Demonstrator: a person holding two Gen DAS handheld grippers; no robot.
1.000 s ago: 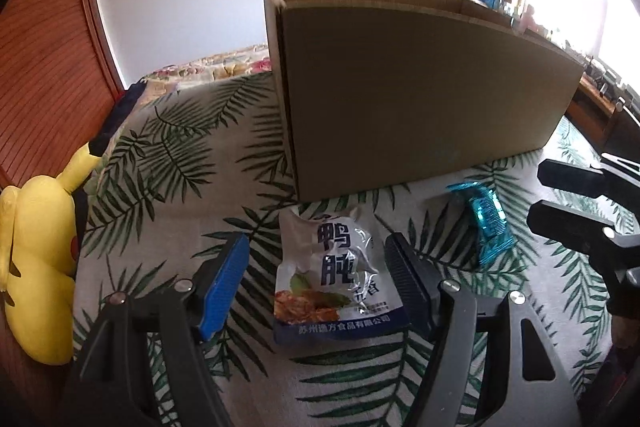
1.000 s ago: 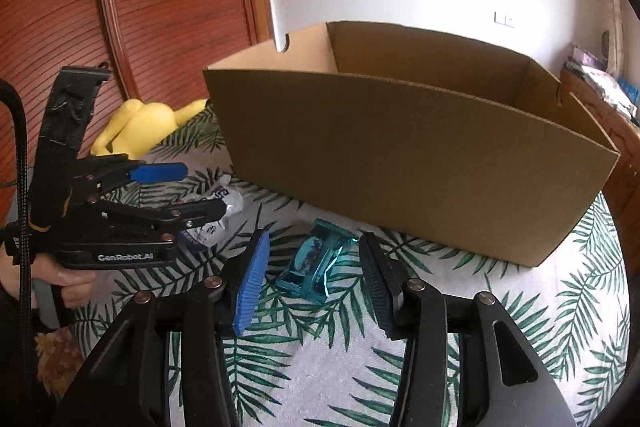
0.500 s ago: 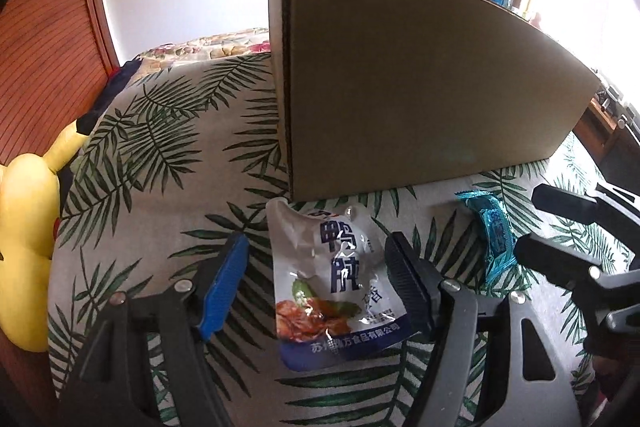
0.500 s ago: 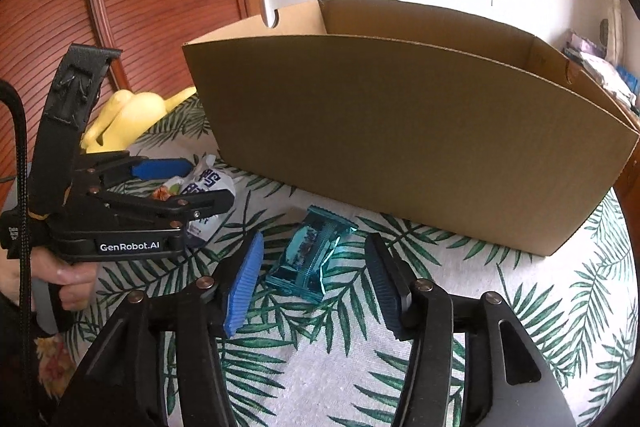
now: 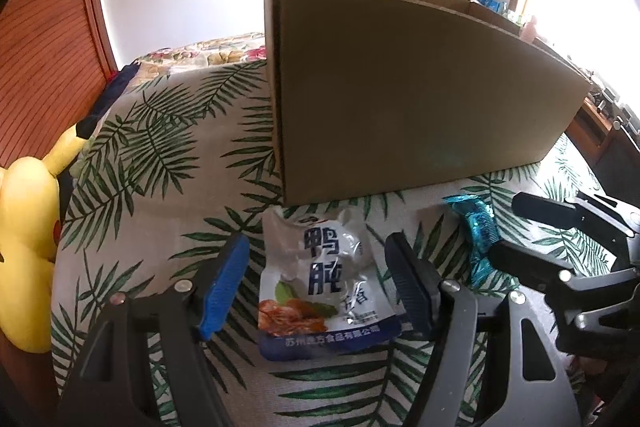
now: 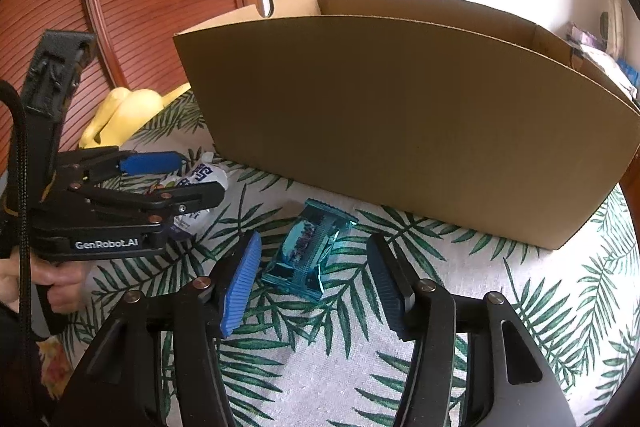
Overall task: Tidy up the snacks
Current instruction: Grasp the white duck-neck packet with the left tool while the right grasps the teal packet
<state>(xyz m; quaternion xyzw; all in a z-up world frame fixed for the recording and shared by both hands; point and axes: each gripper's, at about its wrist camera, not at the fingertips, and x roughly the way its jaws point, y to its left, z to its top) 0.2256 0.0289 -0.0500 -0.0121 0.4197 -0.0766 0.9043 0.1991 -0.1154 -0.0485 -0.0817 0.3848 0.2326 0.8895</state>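
**Pre-grasp, both snacks on the cloth**

Left gripper [image 5: 316,283] open around the white pouch [image 5: 326,281], lower centre, pads clear. Right gripper [image 6: 314,285] has just been opening; blue packet [image 6: 310,253] sits between the jaws, untouched (centre frame). Next: close on each, lift over the box [image 6: 400,115] wall behind.

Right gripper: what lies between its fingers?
The teal snack packet lies on the leaf-print cloth between the right gripper fingers, untouched by either pad; the right wrist view shows it.

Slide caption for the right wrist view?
Right gripper open, fingers astride a blue snack packet before the cardboard box.
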